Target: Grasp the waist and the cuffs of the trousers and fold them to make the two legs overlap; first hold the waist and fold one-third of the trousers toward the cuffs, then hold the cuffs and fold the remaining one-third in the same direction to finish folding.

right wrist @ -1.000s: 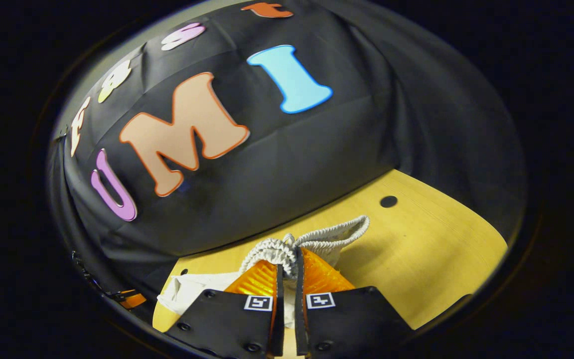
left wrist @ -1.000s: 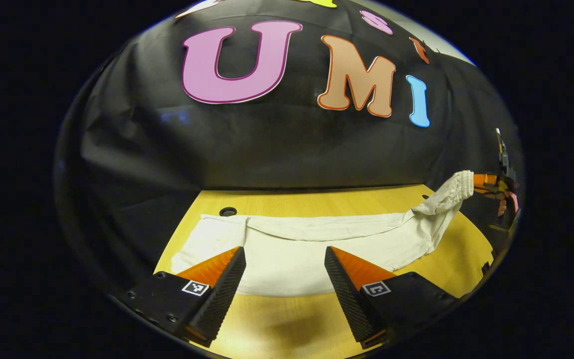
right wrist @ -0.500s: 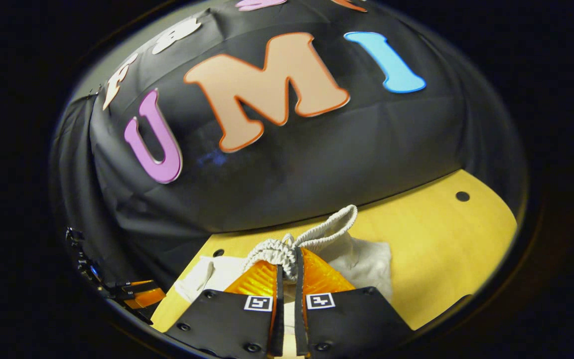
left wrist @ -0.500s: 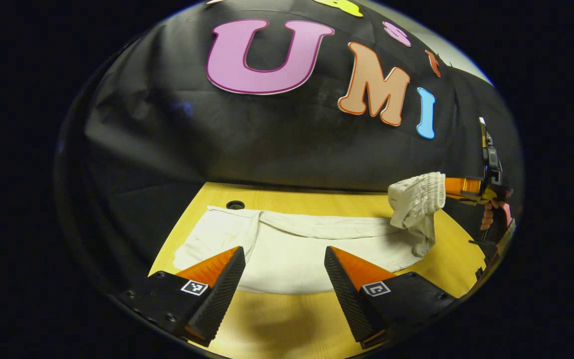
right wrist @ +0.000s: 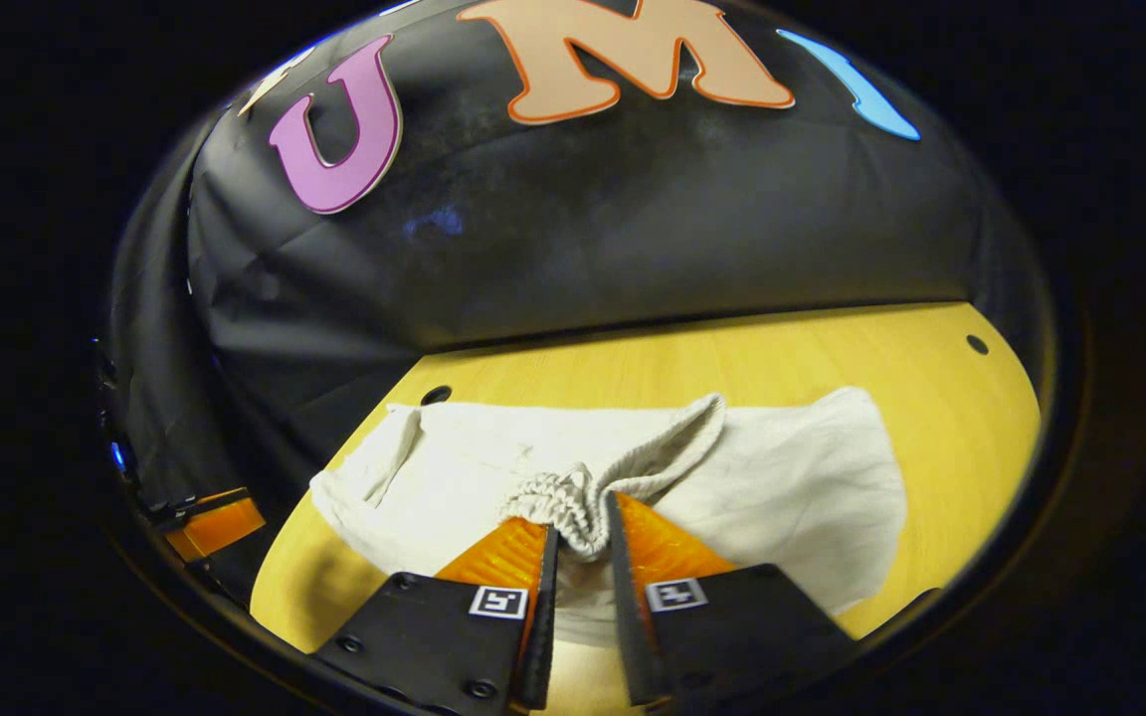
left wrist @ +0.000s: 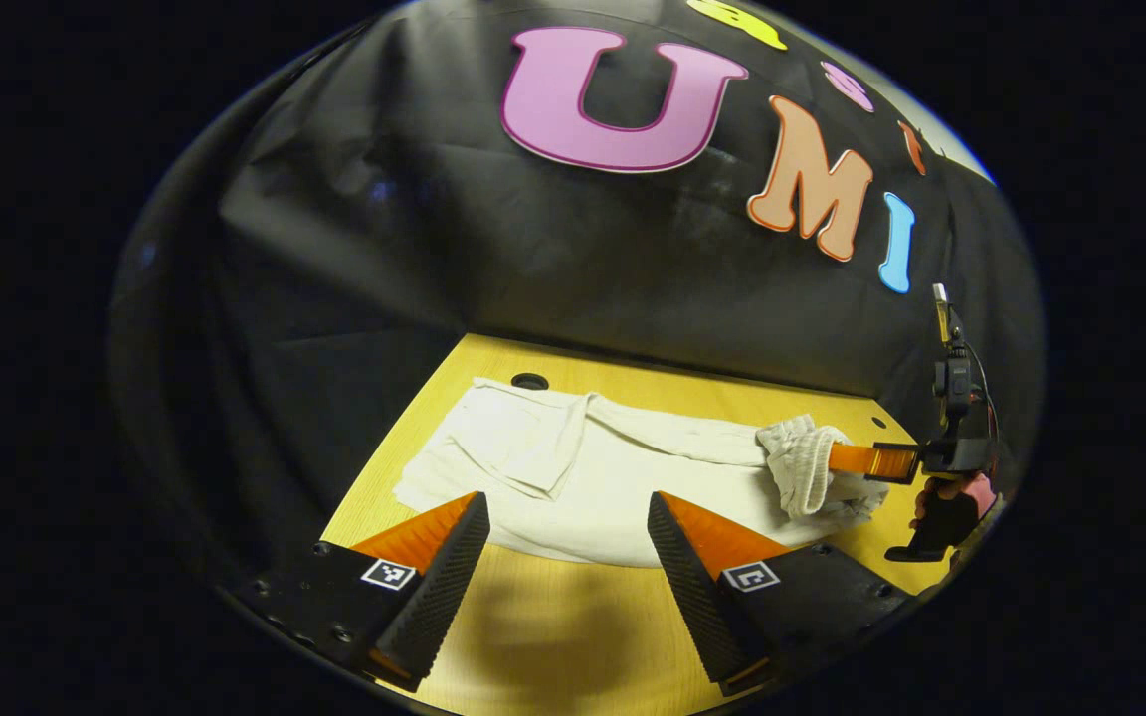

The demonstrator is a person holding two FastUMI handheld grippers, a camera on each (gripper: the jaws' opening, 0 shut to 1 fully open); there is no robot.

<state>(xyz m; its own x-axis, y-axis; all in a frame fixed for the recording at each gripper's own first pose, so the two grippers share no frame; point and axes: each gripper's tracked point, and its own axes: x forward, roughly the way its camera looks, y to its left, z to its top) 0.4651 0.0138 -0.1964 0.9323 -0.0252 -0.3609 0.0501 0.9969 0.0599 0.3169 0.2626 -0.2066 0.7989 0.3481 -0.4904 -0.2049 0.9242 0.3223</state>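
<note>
cotton trousers (right wrist: pixel 792 487), light n floppy; right gripper (right wrist: pixel 581 532) pinching bunched elastic waist (right wrist: pixel 563 502) — best hold. left gripper (left wrist: pixel 568 537) spread, idle above table (left wrist: pixel 553 636).

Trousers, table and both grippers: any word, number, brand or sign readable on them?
No readable text.
Trousers: plain cloth, no print or tag visible.
Table: bare wood, no writing.
Left gripper and right gripper: small square markers at the base of the fingers, black-and-white patterns, no letters or numbers.
</note>
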